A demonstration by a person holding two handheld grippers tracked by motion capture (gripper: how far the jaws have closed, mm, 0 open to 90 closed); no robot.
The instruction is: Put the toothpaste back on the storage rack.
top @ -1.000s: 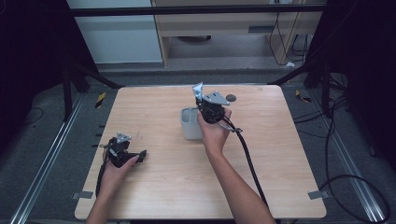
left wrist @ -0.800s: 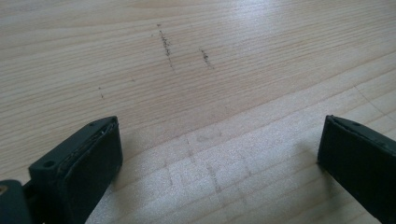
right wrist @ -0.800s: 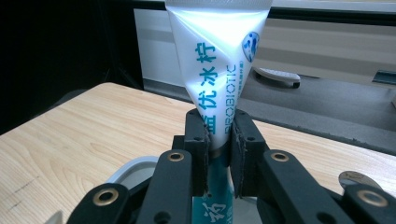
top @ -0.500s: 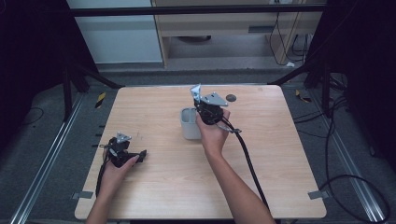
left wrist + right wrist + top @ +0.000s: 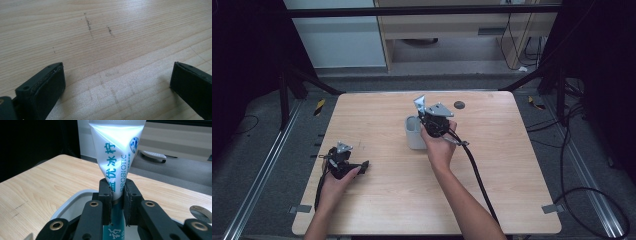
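Change since a second ago: I see almost none; my right gripper (image 5: 424, 111) with the tube sits a touch further toward the worktop's far edge, and my left gripper (image 5: 362, 166) has kept its spot.
Right gripper: jaws pinched on a white tube (image 5: 115, 155) with blue-green lettering, held upright, its flat crimped end up.
Tube position: over the white cup (image 5: 414, 134), which stands near the middle of the worktop; in the right gripper view the cup's rim (image 5: 65, 204) curves just below the jaws.
Left gripper: lying low on the near left of the worktop, jaws spread wide with bare wood between them.
Worktop: pale wood (image 5: 507, 170), a few dark scuff marks (image 5: 88, 23), a round dark disc (image 5: 459, 105) near the far right edge.
Room: dim, grey floor, cables (image 5: 572, 150) trailing at the right, a pale cabinet (image 5: 342, 35) beyond the far side.
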